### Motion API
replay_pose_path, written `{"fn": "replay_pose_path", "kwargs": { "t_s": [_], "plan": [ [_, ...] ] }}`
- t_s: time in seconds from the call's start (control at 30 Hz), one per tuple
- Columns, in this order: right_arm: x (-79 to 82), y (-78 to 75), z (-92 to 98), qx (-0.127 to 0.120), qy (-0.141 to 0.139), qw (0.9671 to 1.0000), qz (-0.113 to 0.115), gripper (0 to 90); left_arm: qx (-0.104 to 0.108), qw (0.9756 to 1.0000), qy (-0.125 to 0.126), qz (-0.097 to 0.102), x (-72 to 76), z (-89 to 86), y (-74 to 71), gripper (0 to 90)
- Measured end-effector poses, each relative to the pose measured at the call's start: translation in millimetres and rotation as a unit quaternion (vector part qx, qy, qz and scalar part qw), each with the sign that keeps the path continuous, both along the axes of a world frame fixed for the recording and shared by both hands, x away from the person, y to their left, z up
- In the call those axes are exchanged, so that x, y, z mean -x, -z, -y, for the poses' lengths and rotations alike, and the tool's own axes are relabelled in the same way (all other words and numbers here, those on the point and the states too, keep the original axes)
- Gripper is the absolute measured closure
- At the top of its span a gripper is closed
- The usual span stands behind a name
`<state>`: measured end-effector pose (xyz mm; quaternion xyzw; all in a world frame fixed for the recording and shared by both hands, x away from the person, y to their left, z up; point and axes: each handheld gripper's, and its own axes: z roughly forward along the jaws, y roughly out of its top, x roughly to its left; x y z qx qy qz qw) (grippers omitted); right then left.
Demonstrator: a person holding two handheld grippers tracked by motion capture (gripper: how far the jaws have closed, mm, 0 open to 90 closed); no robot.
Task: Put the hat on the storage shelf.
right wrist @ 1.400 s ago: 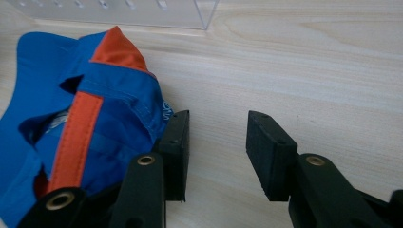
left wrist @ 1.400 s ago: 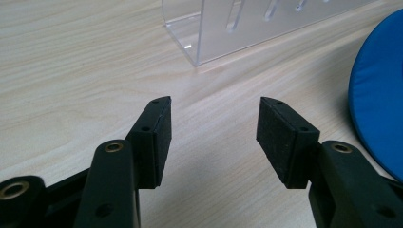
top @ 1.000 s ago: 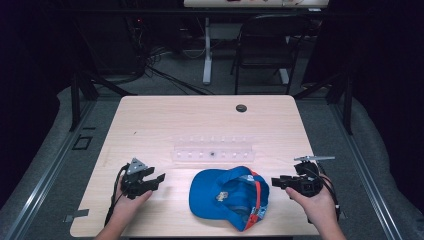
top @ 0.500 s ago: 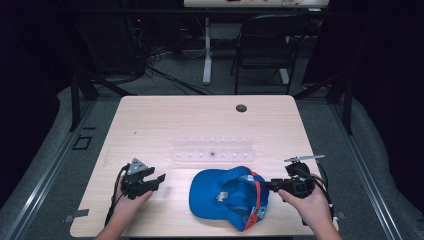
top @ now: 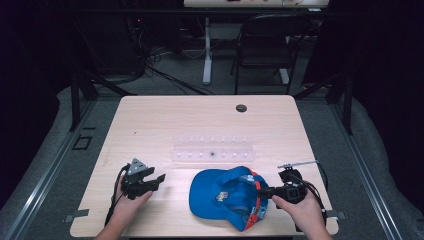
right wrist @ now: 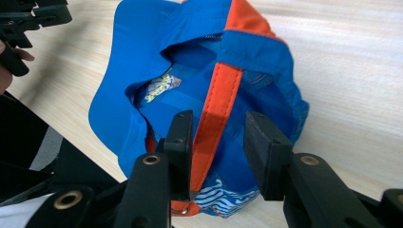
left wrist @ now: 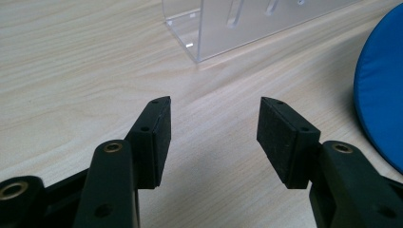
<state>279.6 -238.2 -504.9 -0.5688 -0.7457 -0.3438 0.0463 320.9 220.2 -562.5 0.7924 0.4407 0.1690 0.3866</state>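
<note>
A blue cap [top: 230, 197] lies upside down near the front edge of the desk [top: 165, 120], right of centre, its hollow facing up and an orange strap [right wrist: 219, 102] running across the opening. Just beyond it, toward the far side, stands a clear plastic rack [top: 212, 152] with a row of slots; whether anything sits in them is too small to tell. A small dark round grommet [top: 241, 108] is set in the desk near the far edge, well apart from everything else.

The right gripper [top: 265, 190] reaches into the cap from the right. Its jaws have just been closing and now straddle the orange strap, with a gap still showing on one side, so nothing is clamped. The left gripper [top: 159, 180] rests to the left of the cap, its jaws spread wide over bare wood.
</note>
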Motion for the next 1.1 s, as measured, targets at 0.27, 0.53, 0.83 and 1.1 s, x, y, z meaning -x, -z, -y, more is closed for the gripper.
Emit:
{"fn": "replay_pose_path", "kwargs": {
  "t_s": [0.27, 0.53, 0.83, 1.1],
  "plan": [
    [-1.3, 3.5, -3.4, -0.016, 0.010, 0.9996, -0.021, 66.3, -0.001, 1.0000, 0.000, -0.001, 0.3, 0.8, -0.1, 46.1],
    [-2.5, 5.5, -5.6, -0.020, 0.015, 0.9993, -0.028, 69.6, 0.000, 1.0000, 0.000, 0.002, 0.9, 1.4, -0.3, 46.1],
    [-2.6, 10.3, -6.7, -0.026, 0.021, 0.9987, -0.038, 72.1, -0.003, 1.0000, 0.003, 0.002, 1.3, 2.8, -0.1, 46.1],
    [-3.0, 12.2, -6.2, -0.033, 0.020, 0.9981, -0.048, 73.3, -0.004, 1.0000, 0.004, 0.002, 1.3, 2.9, -0.1, 46.1]
  ]
}}
